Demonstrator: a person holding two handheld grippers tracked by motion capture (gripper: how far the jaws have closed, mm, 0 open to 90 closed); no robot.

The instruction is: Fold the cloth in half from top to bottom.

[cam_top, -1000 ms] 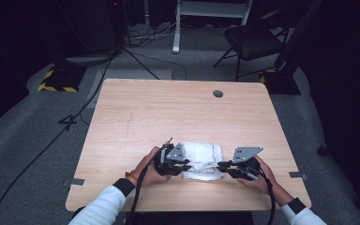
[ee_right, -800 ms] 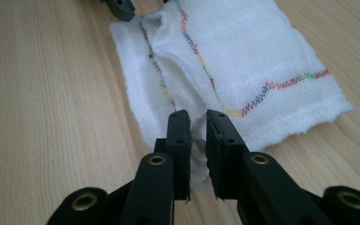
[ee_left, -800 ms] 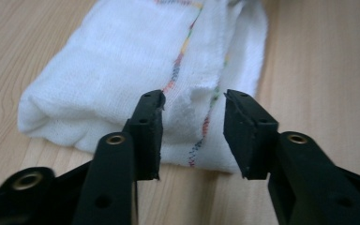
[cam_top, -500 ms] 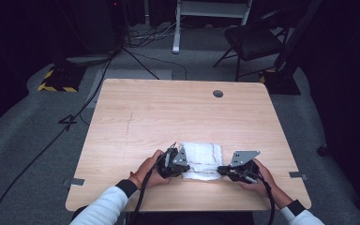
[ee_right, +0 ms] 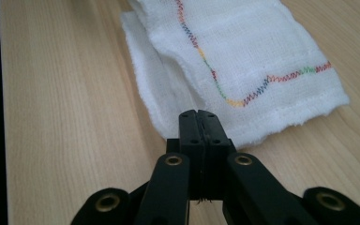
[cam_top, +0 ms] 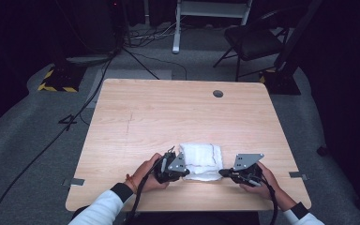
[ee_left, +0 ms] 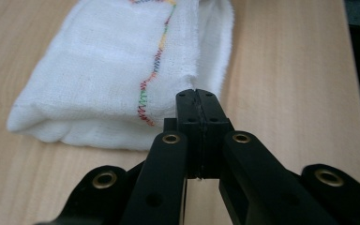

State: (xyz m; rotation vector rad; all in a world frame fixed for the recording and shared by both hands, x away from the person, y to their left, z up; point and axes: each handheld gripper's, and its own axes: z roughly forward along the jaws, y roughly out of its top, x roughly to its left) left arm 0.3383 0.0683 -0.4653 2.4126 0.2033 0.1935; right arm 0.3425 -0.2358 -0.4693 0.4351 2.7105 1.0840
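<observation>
Lying folded near the 6 o'clock edge of the counter [cam_top: 136,117], the white stitched cloth [cam_top: 200,160] sits between both tools. Left tool [ee_left: 195,101] and right tool [ee_right: 198,119] are fully closed (nothing gripped), tips meeting its edges, apparently squaring the fold.

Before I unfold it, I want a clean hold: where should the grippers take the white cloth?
Probably the white cloth is best taken by its loose layered edges at the near corners, one gripper per side, coming in low along the table. The rounded fold gives less to pinch than those thin free edges.
</observation>
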